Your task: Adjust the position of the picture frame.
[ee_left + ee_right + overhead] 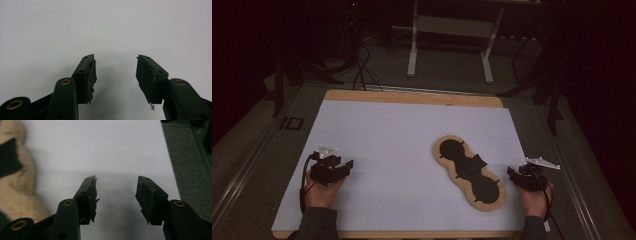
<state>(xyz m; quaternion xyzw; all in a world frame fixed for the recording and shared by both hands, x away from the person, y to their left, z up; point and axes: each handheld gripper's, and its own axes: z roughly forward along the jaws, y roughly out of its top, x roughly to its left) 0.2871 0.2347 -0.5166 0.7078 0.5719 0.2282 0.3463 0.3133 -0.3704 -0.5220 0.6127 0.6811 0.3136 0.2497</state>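
A peanut-shaped wooden board with black cut-outs is being seen lying flat on the white sheet, right of centre; black pieces are sitting across its waist.

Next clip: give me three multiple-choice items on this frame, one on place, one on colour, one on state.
1. Where does the wooden board lie?
A. near the right tool
B. near the left tool
C. off the table

2. What colour are the pieces set in the board?
A. white
B. black
C. red

3. How do the left tool's jaws stand?
A. shut on a piece
B. apart, nothing between
C. shut, empty

Key: A, the board sits on the table's right half; B, dark shapes fill the cut-outs; B, bare white mat shows between the jaws.
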